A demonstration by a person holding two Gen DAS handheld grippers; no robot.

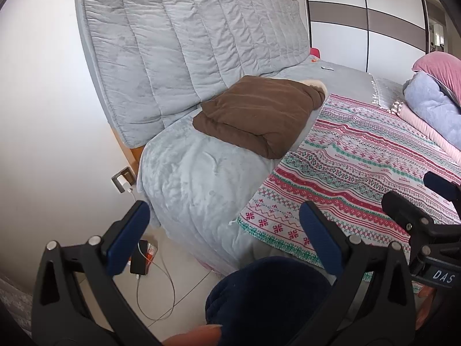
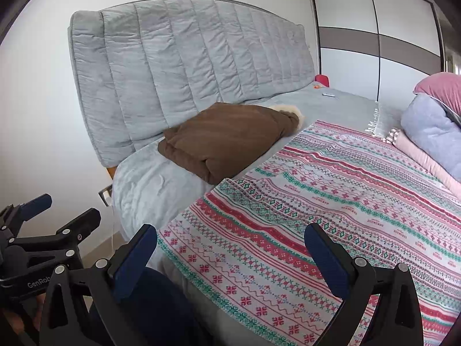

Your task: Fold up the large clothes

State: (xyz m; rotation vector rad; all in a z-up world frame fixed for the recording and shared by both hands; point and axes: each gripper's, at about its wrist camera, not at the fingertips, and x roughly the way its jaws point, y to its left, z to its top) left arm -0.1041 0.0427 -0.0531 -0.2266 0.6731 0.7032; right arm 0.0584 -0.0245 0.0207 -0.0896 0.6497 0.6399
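At the far left we note a wall socket (image 1: 124, 179) with a white charger plugged in, its cable (image 1: 161, 285) looping over the tiled floor. Next, the left gripper (image 1: 223, 230) hangs above the bed's near corner with its blue-padded jaws spread wide and nothing between them. A dark navy knee (image 1: 268, 294) shows below it. Behind stands a grey quilted headboard (image 2: 184, 66). On the grey plush bedcover (image 1: 196, 178), just in front of the headboard, we find the folded brown coat (image 2: 227, 141), its cream fur trim (image 2: 291, 114) turned toward the far side; neither gripper touches it. Its near edge lies just beside the patterned red-and-green blanket (image 2: 331, 201). The right gripper (image 2: 230, 246) hovers over that blanket, likewise released and empty. At the far right we record a pile of pink and lavender bedding (image 2: 432, 132) and the sliding wardrobe doors (image 2: 374, 37).
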